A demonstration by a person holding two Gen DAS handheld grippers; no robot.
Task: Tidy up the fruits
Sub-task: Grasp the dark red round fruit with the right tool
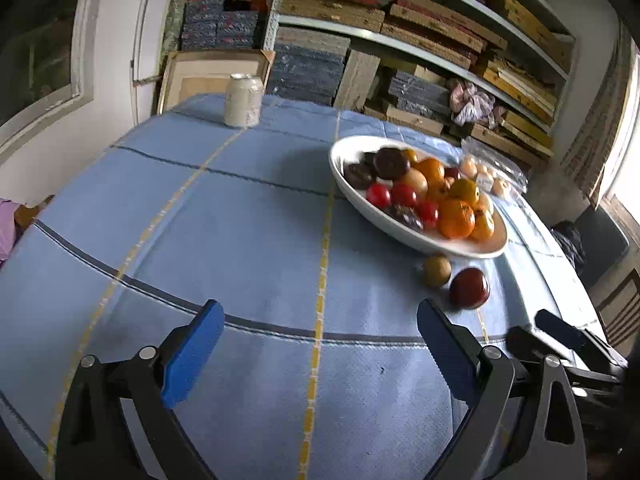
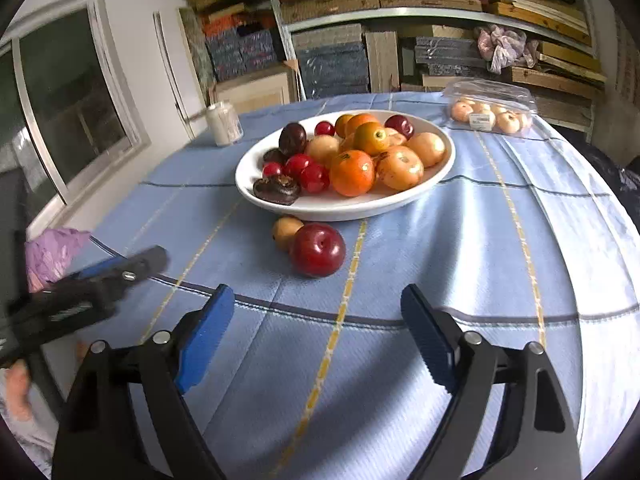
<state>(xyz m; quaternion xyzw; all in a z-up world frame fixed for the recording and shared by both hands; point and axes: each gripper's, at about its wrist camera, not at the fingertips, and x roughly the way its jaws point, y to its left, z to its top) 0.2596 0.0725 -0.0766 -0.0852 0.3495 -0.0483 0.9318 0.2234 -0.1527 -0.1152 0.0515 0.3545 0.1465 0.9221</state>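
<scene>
On woven blue cloth (image 2: 460, 240): glossy round plum (image 2: 317, 249) beside smooth white bowl (image 2: 344, 208); both tools (image 2: 316, 336) (image 1: 320, 348) wide apart, empty.

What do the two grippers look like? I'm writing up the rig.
Both the left gripper and the right gripper look alike: black angular linkage arms with silver pivot pins, ending in flat blue ridged pads on the jaws. No cables or markings show.

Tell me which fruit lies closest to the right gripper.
The red plum on the cloth, outside the bowl; the small tan fruit beside it sits farther back.
</scene>
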